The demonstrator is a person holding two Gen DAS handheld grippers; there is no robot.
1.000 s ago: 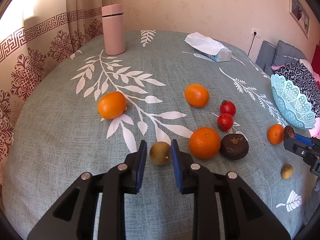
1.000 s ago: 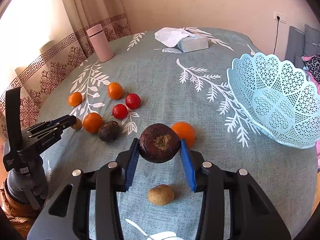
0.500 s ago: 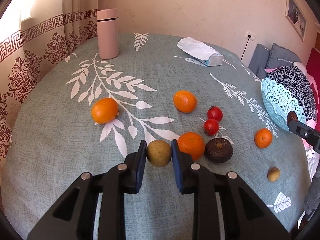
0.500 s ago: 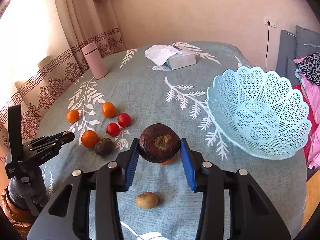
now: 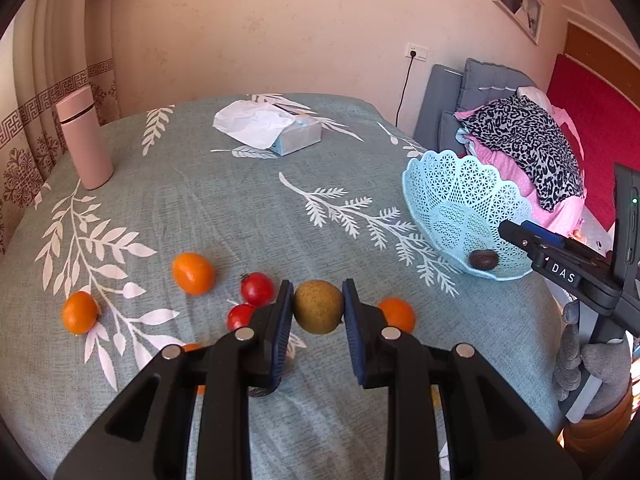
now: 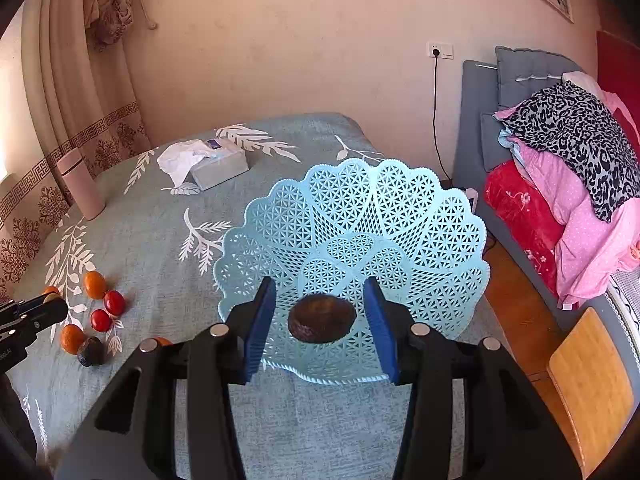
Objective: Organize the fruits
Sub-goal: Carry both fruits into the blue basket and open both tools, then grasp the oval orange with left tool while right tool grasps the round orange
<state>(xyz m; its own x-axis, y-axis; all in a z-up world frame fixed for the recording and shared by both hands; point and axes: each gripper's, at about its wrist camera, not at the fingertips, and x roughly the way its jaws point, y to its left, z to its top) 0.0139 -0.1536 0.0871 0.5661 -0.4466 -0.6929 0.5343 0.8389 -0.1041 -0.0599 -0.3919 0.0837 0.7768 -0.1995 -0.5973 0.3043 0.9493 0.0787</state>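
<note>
the left tongs (image 5: 318, 307) pinch a greenish fruit (image 5: 319, 306). the right tongs (image 6: 322, 316) have just been opening, with the dark fruit (image 6: 322, 317) lying loose in the blue basket (image 6: 400, 216).

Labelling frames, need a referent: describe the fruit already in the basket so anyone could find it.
Find the light blue lattice basket at the table's edge nearest the sofa. The dark brown wrinkled fruit lies alone on its floor, between the open fingers of the right tool. It is the only fruit in the basket; a similar dark fruit sits on the tablecloth among the oranges.
</note>
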